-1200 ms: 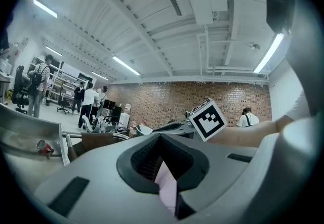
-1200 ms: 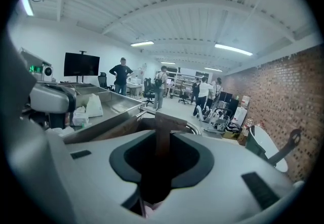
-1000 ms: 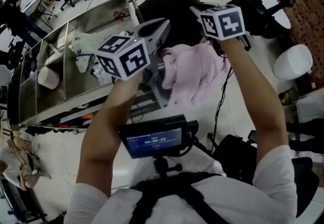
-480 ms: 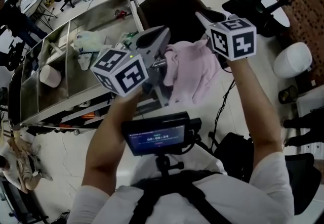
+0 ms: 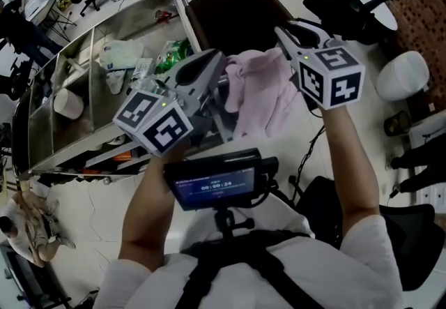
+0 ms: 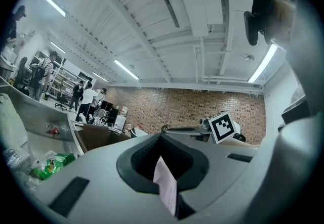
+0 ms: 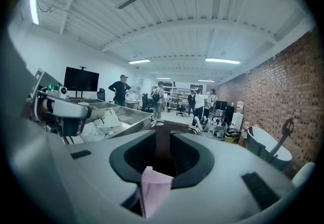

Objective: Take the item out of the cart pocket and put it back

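Note:
A pink cloth [image 5: 261,95] hangs in the air between my two grippers, in front of the cart's dark brown pocket [image 5: 230,11]. My left gripper [image 5: 221,81] is shut on the cloth's left edge. A pale pink strip [image 6: 166,190] sticks out from its closed jaws in the left gripper view. My right gripper [image 5: 287,42] is shut on the cloth's upper right corner, and a pink fold [image 7: 154,187] shows between its jaws in the right gripper view. The cloth's lower part droops freely over the cart's end.
The steel cart tray [image 5: 83,102] at the left holds plastic bags, a green packet [image 5: 171,55] and a white roll [image 5: 66,104]. People and office chairs stand at the far left. A white stool [image 5: 401,74] and a black chair base sit at the right. A small screen [image 5: 214,185] rides on my chest.
Both grippers have drawn back toward me with the pink cloth in them. More of the dark pocket's opening now shows behind the cloth.

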Motion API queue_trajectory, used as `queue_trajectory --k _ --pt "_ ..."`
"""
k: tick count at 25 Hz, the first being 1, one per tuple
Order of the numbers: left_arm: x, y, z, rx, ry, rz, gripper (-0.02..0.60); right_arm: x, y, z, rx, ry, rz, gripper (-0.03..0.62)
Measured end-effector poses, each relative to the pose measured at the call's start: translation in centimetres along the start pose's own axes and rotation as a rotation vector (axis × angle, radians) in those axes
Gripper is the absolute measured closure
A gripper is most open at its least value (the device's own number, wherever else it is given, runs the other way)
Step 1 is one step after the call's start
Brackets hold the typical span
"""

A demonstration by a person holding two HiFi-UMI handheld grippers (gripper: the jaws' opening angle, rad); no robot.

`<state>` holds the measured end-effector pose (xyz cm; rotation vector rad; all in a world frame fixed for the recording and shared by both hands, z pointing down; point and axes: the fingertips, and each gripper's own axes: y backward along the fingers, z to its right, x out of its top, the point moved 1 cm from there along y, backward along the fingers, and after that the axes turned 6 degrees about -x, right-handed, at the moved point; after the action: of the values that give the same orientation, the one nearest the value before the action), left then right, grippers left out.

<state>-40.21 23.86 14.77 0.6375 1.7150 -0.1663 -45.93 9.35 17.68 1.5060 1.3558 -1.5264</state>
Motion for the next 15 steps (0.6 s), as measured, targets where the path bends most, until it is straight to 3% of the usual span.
queue_trajectory --k 5,7,15 --pt "0.8 -0.2 0.2 0.019 -0.013 0.025 0.578 -0.7 0.7 0.4 -0.011 -0.026 0.008 0.507" --pt "0.8 -0.2 0.2 0.021 -0.015 0.028 0.578 -0.9 0.8 0.2 -0.009 -0.034 0.014 0.551" --pt "0.1 1.2 1.7 0.016 0.007 0.030 0.578 -1.5 3.2 -1.4 0.012 -0.075 0.045 0.561"
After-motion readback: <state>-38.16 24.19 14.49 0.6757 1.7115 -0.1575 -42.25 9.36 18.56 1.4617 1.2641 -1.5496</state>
